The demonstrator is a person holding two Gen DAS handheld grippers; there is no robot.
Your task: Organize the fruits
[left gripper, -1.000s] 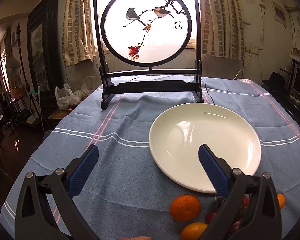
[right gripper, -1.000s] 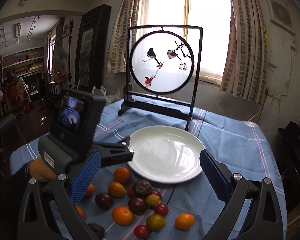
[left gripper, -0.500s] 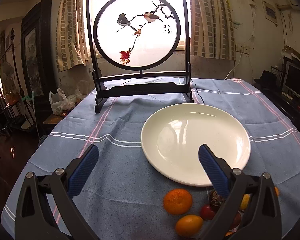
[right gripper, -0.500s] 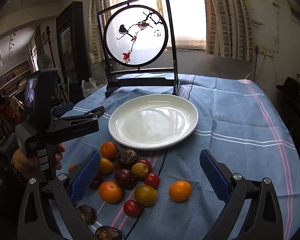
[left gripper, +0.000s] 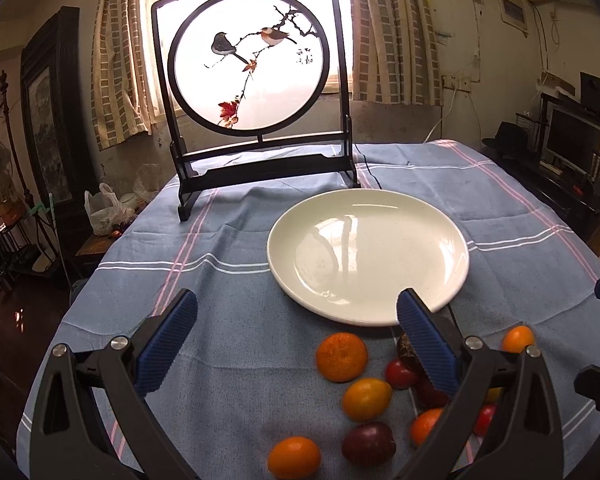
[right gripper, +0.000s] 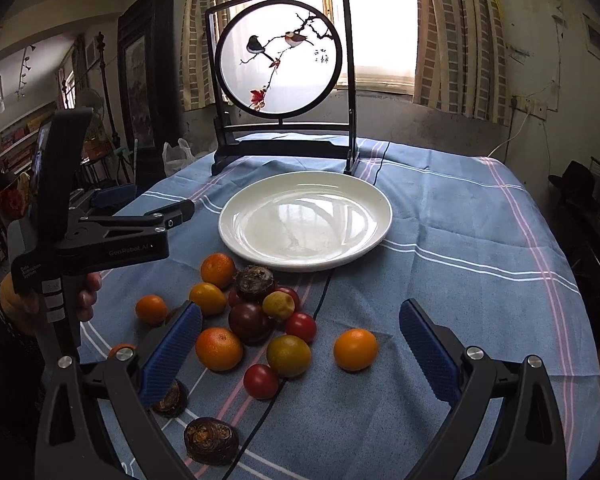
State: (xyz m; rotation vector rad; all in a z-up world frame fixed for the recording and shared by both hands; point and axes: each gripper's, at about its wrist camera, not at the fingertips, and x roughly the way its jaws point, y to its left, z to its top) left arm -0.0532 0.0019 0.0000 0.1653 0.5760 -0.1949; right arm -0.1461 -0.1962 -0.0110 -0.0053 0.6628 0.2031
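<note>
Black left gripper [right gripper: 140,216] w/ blue ribbed fingers [left gripper: 166,336], silver screws.

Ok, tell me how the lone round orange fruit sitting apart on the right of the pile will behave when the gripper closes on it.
The lone round orange fruit would probably roll if nudged: it is near-spherical and rests free on the blue striped tablecloth, touching nothing. Its glossy skin may slip against the ribbed blue pads of the right gripper. It looks small and likely light, and firm enough for a gentle squeeze.

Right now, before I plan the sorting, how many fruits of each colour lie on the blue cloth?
Orange: 6
Red: 4
Dark purple: 2 (one shows only in the left view)
Yellow-green: 2
Brown, rough-skinned: 3
Total: 17
</note>
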